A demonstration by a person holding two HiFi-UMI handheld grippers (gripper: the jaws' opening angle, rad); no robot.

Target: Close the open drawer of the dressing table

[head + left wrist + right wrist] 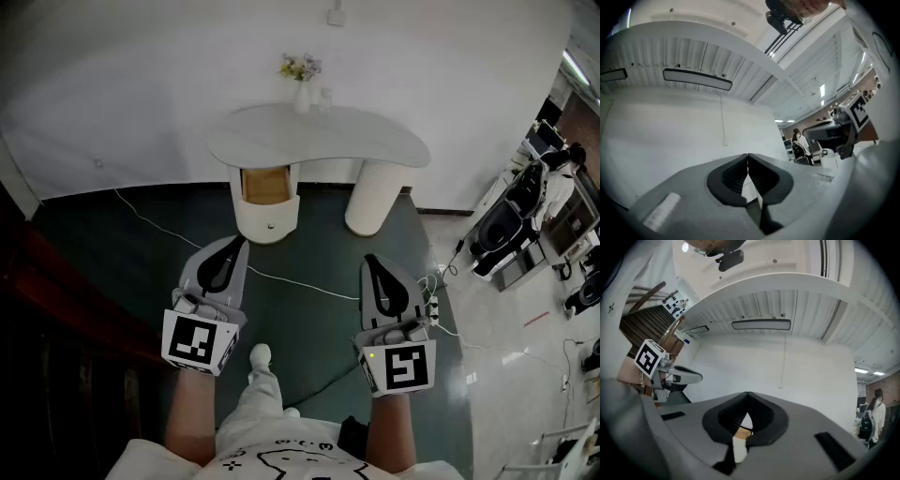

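Upper centre of the head view: white curved-top dressing table [319, 136], its cream rounded drawer [269, 217] standing open, wood inside showing. Left gripper [225, 258] and right gripper [377, 277] are both clenched, empty, well apart from it. Likely the approach step; next, move in and push the drawer front.
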